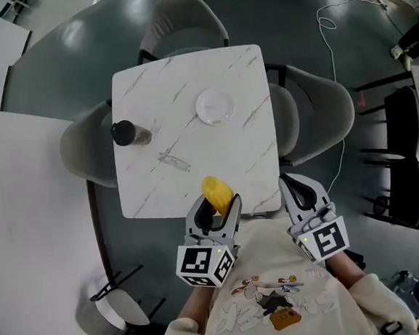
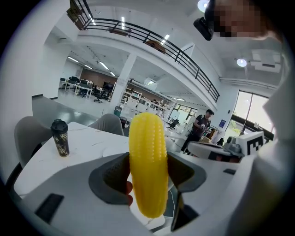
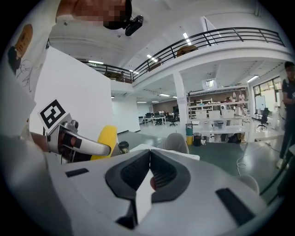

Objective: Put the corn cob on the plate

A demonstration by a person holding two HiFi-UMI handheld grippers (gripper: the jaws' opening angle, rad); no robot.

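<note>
- The left gripper (image 1: 218, 202) is clamped across the corn cob (image 1: 216, 190), held above the table's (image 1: 153, 110) 6 o'clock edge.
- The right gripper (image 1: 296, 186) has its jaws pressed together on nothing.
- The person should carry the cob toward the plate (image 1: 216, 106) at 12 o'clock and lower it fully before releasing, so it does not roll.

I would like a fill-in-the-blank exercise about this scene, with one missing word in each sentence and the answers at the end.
The left tongs are ____ on the yellow ribbed corn cob.
The right tongs are shut and hold ____.
The round white plate on the white marble table is ____.
In the head view, the black lidded cup stands to the ____ of the plate.
Missing words: shut; nothing; empty; left.
</note>
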